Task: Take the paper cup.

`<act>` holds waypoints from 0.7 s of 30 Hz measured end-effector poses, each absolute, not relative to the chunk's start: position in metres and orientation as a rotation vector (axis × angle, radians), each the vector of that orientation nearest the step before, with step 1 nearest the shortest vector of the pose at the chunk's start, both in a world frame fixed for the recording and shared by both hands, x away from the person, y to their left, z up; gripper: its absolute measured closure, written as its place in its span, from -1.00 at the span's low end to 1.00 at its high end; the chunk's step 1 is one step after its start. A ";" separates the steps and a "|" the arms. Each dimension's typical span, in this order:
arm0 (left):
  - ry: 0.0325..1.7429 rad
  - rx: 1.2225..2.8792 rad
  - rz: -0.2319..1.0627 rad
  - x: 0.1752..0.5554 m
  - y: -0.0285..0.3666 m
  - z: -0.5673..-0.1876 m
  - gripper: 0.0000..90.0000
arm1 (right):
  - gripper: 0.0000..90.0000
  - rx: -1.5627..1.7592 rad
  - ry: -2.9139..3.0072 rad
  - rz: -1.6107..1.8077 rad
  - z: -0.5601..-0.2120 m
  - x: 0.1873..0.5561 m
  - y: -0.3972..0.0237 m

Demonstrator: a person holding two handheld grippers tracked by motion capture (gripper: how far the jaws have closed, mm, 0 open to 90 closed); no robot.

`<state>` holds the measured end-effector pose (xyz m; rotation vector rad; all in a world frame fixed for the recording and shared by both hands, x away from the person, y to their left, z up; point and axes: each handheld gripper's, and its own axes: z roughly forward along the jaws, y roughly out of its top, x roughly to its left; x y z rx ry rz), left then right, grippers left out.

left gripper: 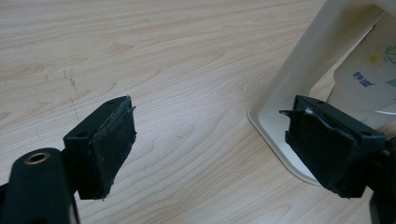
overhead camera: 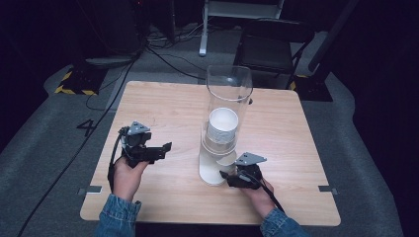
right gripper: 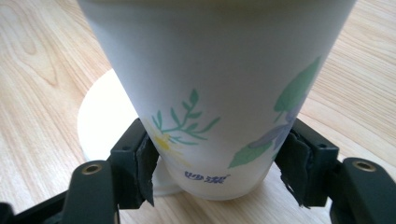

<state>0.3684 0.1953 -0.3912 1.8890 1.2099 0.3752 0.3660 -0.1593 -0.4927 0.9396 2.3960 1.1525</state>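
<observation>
The left hand-held gripper (overhead camera: 159,149) hovers over bare desk (overhead camera: 163,106), jaws spread wide and empty, its rough black pads (left gripper: 112,151) frayed at the edges.

Mid-desk stands a dispenser (overhead camera: 225,123): a clear plastic tube on a cream, rounded base, holding a stack of white paper cups.

The right hand-held gripper (right gripper: 219,172) has its jaws against both sides of the bottom cup (right gripper: 219,84), a smooth tapered one printed with leaves and a flower, at the base opening. I judge the pull-out is just beginning; the cup is not yet free.

Black tools (overhead camera: 165,148) – grey plates (triangular), denim sleeves (overhead camera: 116,216)
</observation>
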 end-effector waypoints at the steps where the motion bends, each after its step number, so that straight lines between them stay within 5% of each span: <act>1: 1.210 1.889 0.375 0.368 0.195 -0.391 -0.65 | -0.22 0.940 2.396 1.152 -0.493 0.366 -0.159; 21: 1.199 1.894 0.369 0.373 0.191 -0.390 -0.65 | -0.21 1.000 2.352 1.097 -0.485 0.367 -0.187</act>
